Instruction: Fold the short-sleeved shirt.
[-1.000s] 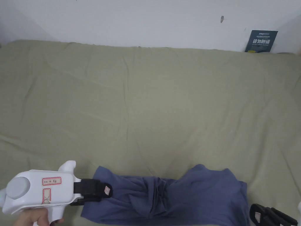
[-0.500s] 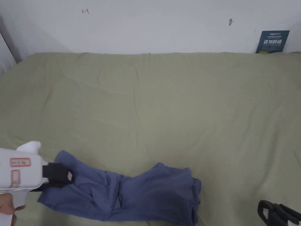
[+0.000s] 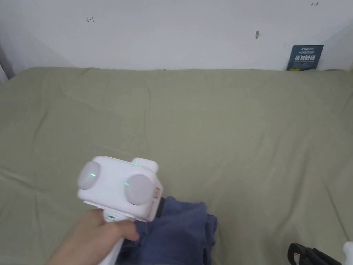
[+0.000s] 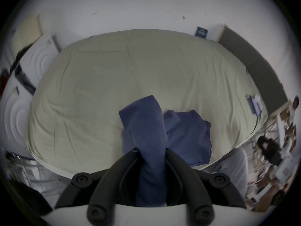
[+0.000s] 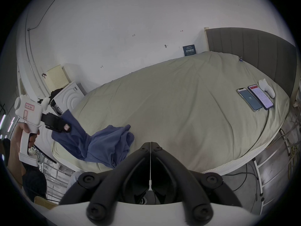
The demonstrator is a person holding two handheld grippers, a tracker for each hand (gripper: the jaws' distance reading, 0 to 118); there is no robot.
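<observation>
Shirt (image 5: 105, 144), blue and bunched at the lower-left edge of the olive bedsheet (image 5: 179, 102), has one end lifted and pinched in the left gripper (image 5: 62, 126), while the right gripper (image 5: 150, 145) sits pressed together, holding nothing, at bottom centre.

Even, soft indoor light, shadows faint. Head view: left claw's white housing (image 3: 119, 191) motion-blurred. Both gripper views: heavy fisheye bend, black vignette corners; left gripper view dimmer, smeared at edges.

Blue shirt (image 5: 105, 145) — crumpled at bed's near edge, one end lifted.
</observation>
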